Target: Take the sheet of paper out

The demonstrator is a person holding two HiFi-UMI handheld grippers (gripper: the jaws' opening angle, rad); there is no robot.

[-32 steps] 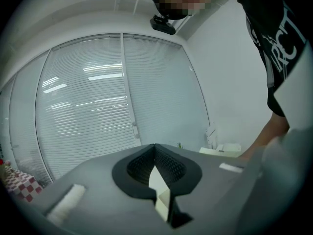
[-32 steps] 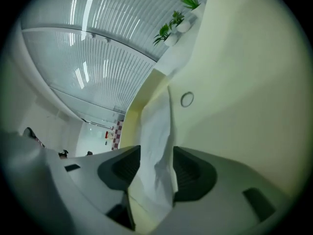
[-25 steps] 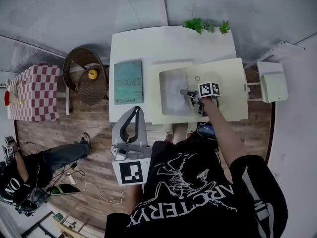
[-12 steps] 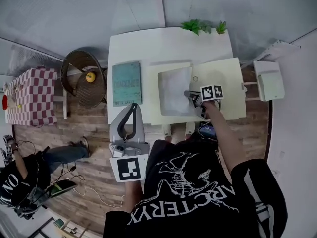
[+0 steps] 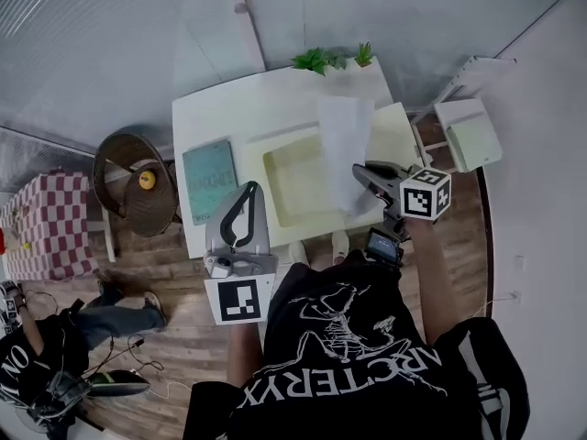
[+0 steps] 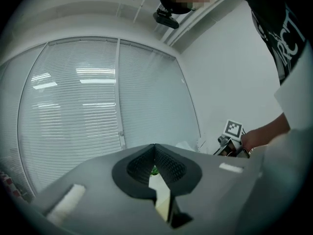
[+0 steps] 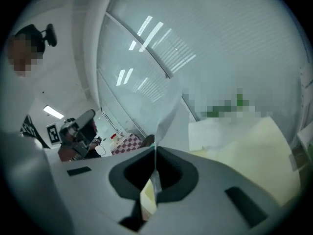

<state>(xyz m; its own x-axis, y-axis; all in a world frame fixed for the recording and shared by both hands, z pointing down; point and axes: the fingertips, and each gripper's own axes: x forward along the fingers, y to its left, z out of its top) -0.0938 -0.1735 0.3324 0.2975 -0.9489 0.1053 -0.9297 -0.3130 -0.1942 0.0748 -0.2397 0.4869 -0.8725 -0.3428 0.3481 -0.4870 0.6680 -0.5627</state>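
Note:
The white sheet of paper [image 5: 344, 145] hangs in the air above the table, pinched at its lower edge by my right gripper [image 5: 359, 170], which is shut on it. In the right gripper view the sheet [image 7: 166, 114] rises edge-on from between the closed jaws [image 7: 155, 156]. Below it lies the open cream folder [image 5: 293, 186] on the white table [image 5: 248, 99]; the same folder [image 7: 254, 151] shows in the right gripper view. My left gripper [image 5: 250, 189] is held off the table's near edge, shut with nothing in it, its tips meeting [image 6: 155, 147].
A teal book [image 5: 210, 175] lies left of the folder. Green plants [image 5: 321, 60] stand at the table's far edge. A wicker chair [image 5: 124, 168] stands at the left, a small white stand [image 5: 468, 131] at the right. A person [image 5: 37, 356] sits on the floor, lower left.
My right gripper has risen well above the table, and the sheet has come up out of the folder with it. The left gripper has shifted a little.

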